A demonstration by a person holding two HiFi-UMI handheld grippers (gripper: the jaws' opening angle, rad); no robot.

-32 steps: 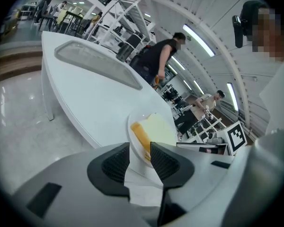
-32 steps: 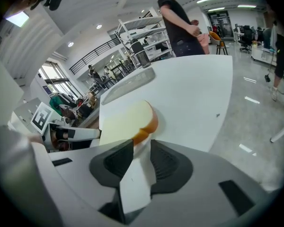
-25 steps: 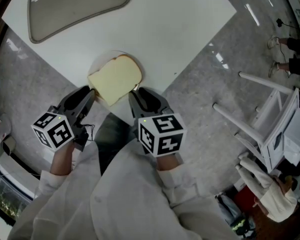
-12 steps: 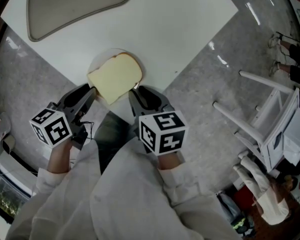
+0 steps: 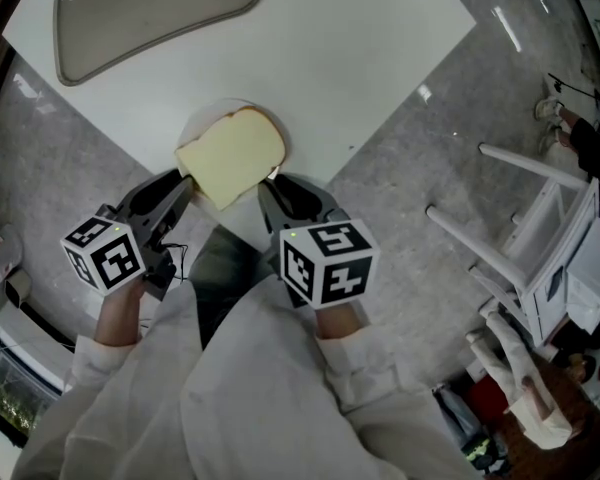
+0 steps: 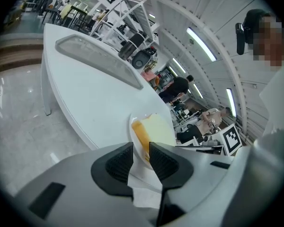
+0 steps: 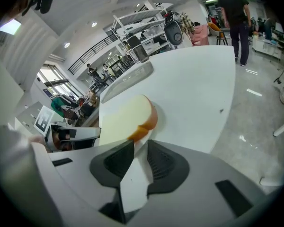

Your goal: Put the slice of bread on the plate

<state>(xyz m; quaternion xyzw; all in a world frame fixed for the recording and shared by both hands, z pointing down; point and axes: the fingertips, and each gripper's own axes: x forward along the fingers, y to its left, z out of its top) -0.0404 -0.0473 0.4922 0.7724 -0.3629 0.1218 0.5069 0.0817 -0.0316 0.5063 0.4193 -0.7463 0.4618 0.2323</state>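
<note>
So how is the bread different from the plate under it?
The slice of bread is pale yellow with a brown crust, while the plate is plain white. The bread is squarish with one rounded end; the plate's rim curves round. The bread lies on top in plain view, but the plate is mostly hidden beneath it. Both sit at the near edge of the white table.

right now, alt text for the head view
A slice of bread lies on a plate at the corner of a white table. The left gripper, jaws just closing, has the slice's corner in its gap; the right gripper is open.
</note>
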